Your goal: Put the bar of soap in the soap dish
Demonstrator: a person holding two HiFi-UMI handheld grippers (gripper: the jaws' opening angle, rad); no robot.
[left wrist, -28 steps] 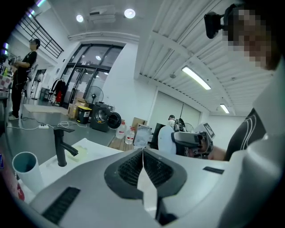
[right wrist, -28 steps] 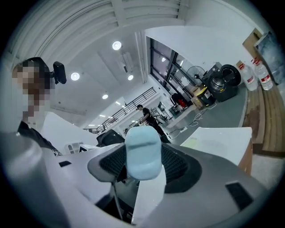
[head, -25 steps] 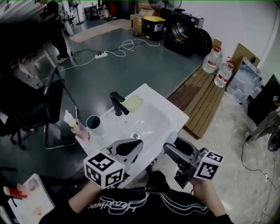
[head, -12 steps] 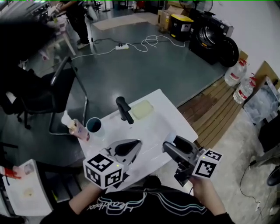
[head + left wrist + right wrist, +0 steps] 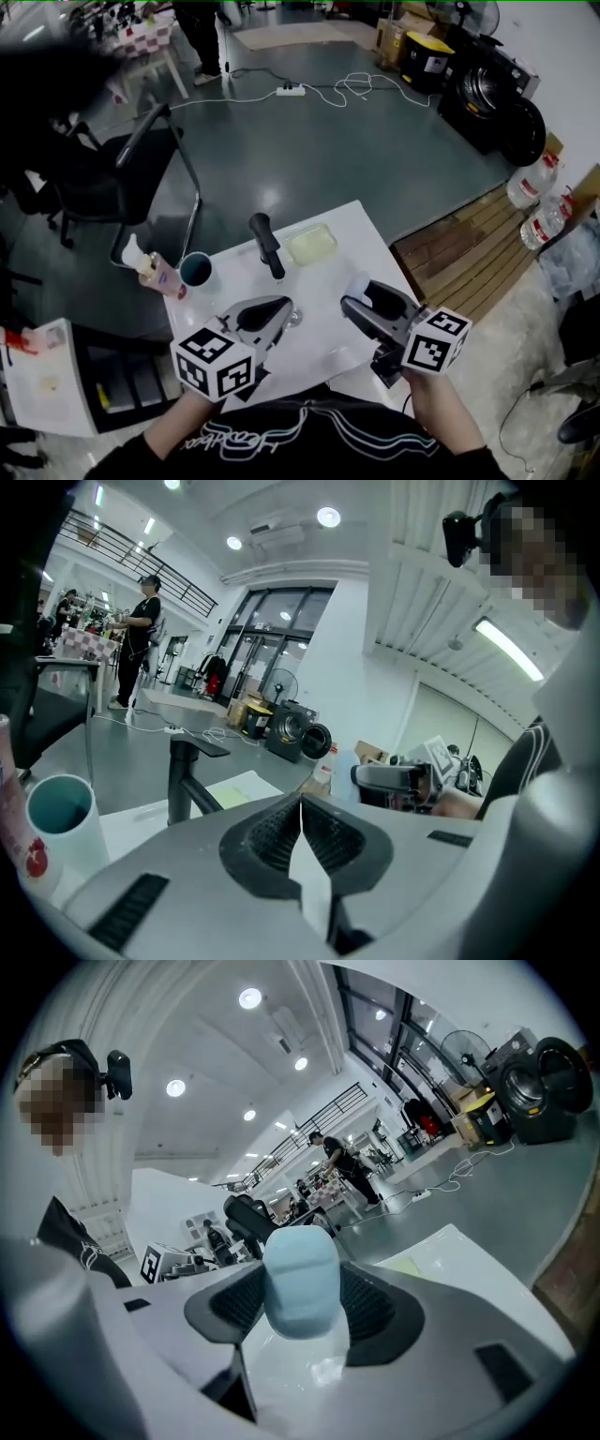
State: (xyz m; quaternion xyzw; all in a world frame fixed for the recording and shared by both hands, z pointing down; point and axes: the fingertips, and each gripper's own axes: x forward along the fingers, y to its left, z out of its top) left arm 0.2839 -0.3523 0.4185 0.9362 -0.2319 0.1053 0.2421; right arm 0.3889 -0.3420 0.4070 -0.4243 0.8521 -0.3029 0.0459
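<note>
Head view: right gripper (image 5: 370, 298) is over the near edge of the white basin (image 5: 319, 342), with the pale blue bar of soap (image 5: 357, 286) at its jaw tips. The yellowish soap dish (image 5: 311, 245) looks empty. It sits ahead and left of that gripper, apart from it, just beside the black faucet (image 5: 267, 246). Left gripper (image 5: 267, 314) hovers to the right gripper's left.

Left gripper view: jaws pressed together, nothing between them.

Right gripper view: jaws clamped on the soap's sides, and the bar sticks out past the pads.

Likely next step: carry the soap forward-left, keep clear of the faucet, lower it over the dish centre, then release. The soap may be slippery, so hold the squeeze steady.
</note>
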